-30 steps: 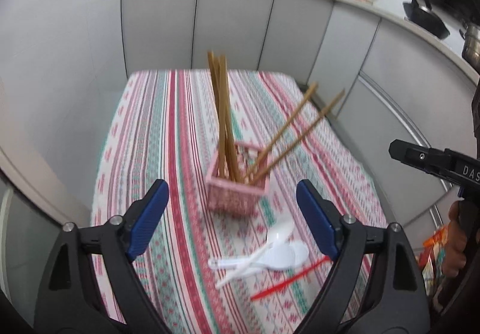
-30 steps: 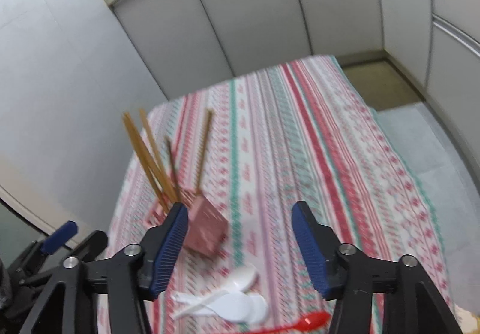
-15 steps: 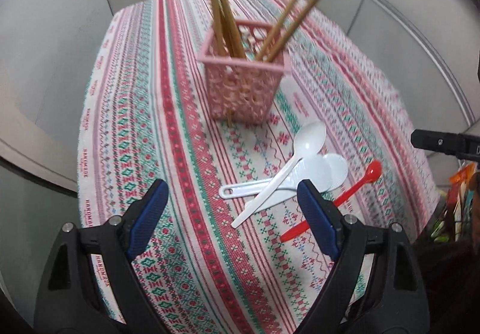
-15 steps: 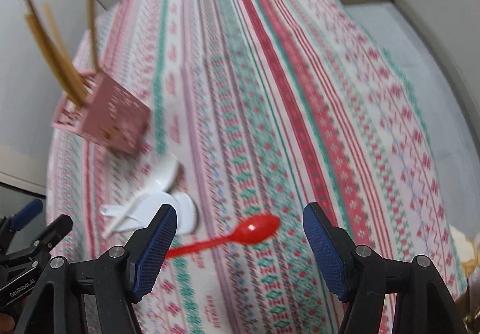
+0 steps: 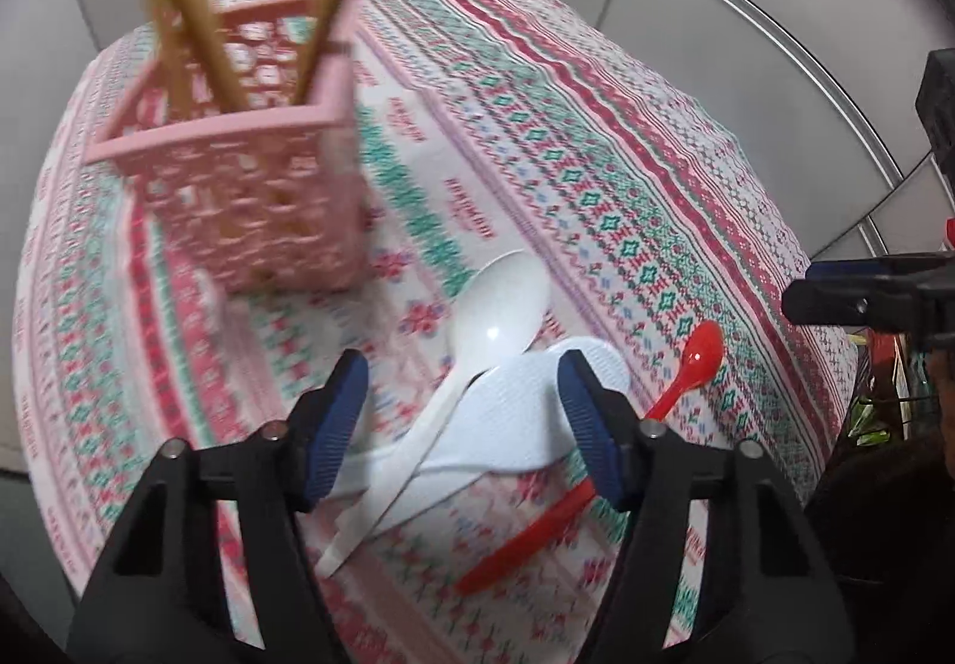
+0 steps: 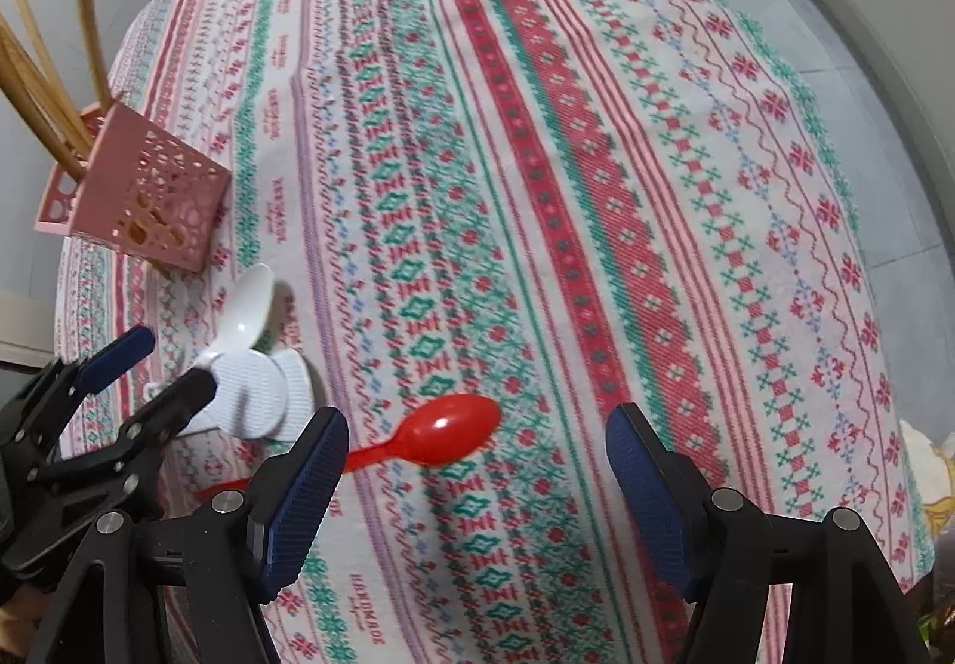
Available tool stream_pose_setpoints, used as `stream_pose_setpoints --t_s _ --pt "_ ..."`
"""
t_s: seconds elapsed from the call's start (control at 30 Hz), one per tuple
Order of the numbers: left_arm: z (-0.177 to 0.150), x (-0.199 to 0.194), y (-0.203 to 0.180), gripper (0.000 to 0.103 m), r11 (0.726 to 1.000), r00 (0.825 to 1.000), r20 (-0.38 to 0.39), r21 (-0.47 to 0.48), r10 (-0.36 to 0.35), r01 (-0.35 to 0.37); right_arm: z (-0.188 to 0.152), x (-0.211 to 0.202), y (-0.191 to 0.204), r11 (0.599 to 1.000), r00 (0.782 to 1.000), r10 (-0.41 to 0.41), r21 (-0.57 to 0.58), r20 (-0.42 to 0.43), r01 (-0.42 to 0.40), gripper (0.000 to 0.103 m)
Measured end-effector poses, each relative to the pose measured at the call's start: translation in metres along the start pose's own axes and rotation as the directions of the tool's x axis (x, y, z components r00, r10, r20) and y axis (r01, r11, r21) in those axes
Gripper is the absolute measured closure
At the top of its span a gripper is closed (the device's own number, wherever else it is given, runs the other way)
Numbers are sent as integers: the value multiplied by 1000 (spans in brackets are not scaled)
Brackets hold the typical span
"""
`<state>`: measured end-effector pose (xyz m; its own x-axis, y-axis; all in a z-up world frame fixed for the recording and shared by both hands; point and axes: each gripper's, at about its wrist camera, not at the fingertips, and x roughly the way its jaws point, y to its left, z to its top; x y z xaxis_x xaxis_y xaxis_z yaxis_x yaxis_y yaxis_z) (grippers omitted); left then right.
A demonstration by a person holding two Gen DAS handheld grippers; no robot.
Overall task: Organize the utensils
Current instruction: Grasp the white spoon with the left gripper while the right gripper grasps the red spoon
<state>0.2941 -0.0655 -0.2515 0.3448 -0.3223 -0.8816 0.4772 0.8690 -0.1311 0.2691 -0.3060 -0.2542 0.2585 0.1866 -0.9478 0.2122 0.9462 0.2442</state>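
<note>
Both of my grippers have dropped close over the striped tablecloth (image 6: pixel 537 138), my left gripper (image 5: pixel 462 425) narrowing around the white spoons (image 5: pixel 495 317) without touching them, my right gripper (image 6: pixel 477 491) wide and empty above the red spoon (image 6: pixel 444 431), the pink basket (image 5: pixel 239 186) of chopsticks (image 5: pixel 191 31) beyond.

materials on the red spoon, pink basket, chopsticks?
Red spoon: likely plastic, glossy, with a bright highlight in the bowl.
Pink basket: looks like moulded plastic, matte, with punched lattice walls.
Chopsticks: probably bamboo or wood, tan and dull.
</note>
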Motion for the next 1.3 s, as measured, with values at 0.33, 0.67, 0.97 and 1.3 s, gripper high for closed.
stream_pose_setpoints --t_s 0.33,0.67,0.97,1.3 --pt "13 31 -13 52 999 998 -29 12 52 -51 -4 8 -20 999 998 16 30 -53 -15 27" --pt "9 24 -9 63 998 998 -4 13 59 -59 -9 23 -17 999 994 33 36 -108 -30 27" --pt "-4 -23 -1 63 999 998 53 -6 42 -42 -10 54 -7 986 974 137 120 -181 -116 33" --pt "-16 -51 16 63 999 996 72 -27 46 -44 -3 60 32 994 995 -65 78 -70 70 49"
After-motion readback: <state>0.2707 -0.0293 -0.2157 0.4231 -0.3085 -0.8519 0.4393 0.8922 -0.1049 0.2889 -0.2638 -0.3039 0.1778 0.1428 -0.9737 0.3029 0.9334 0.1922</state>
